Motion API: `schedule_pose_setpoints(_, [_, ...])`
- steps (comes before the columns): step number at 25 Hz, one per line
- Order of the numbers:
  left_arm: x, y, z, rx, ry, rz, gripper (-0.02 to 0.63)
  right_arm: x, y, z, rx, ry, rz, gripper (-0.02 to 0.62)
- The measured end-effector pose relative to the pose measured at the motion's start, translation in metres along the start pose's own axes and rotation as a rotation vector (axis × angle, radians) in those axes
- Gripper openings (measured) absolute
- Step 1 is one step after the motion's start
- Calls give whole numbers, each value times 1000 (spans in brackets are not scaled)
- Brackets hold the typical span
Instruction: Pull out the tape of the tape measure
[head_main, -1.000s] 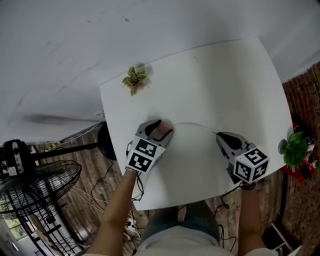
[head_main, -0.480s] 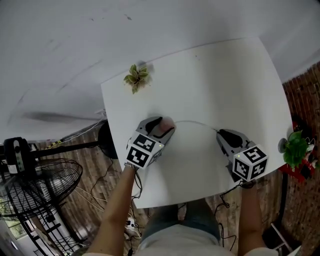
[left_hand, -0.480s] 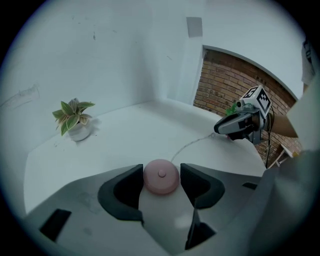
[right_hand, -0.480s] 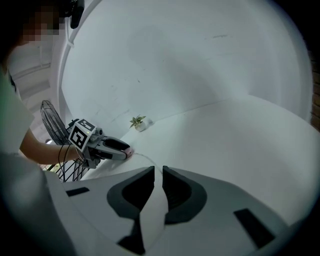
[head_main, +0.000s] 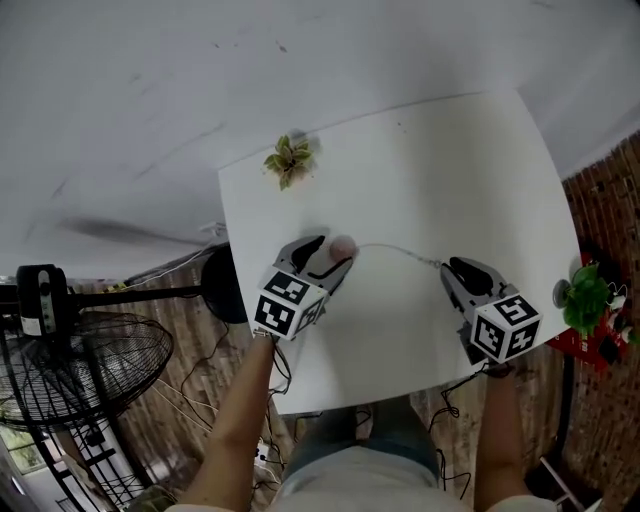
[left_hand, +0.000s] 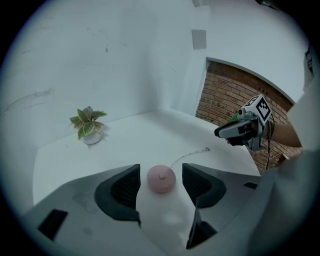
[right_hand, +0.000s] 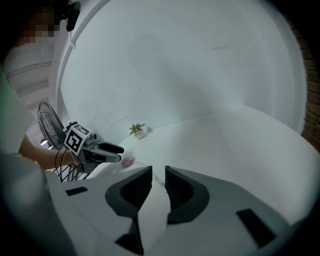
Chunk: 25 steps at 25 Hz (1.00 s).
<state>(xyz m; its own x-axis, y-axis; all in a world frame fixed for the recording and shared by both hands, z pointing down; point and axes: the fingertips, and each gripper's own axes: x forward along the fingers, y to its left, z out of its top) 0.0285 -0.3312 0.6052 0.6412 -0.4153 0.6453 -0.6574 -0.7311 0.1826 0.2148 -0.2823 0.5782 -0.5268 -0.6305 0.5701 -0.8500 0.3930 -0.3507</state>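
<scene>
Pink tape measure (left_hand: 161, 178) loose between just-widened jaws of left gripper (left_hand: 160, 172); tape (head_main: 400, 252) straighter than before; right gripper (right_hand: 158, 176) ajar, seemingly empty.

You have open passage over the far and right parts of the white square table (head_main: 470, 170). A small green potted plant (head_main: 290, 158) blocks the far left corner. A pink round tape measure (head_main: 343, 246) and its thin tape (head_main: 400, 251) cross the near middle.

The left forearm (head_main: 240, 410) and right forearm (head_main: 497, 430) reached forward, bare. The left tool (head_main: 335, 252) pointed toward one o'clock; its jaws had just been opening, and the tape measure (head_main: 342, 246) lay loose between them. The right tool (head_main: 452, 270) aimed toward eleven o'clock, jaws narrowly apart.
</scene>
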Motion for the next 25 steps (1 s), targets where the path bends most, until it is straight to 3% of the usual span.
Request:
schedule_pose_setpoints(8, [-56, -4, 26, -49, -118, 40, 242, -32, 16, 36, -6, -113, -71, 83])
schedule_pose_setpoints(18, [-156, 2, 66, -209, -321, 202, 235, -90, 72, 103, -30, -337, -169, 83])
schedule_pose_setpoints(25, [-241, -9, 120, -250, -580, 283, 121, -135, 118, 153, -111, -523, -265, 46])
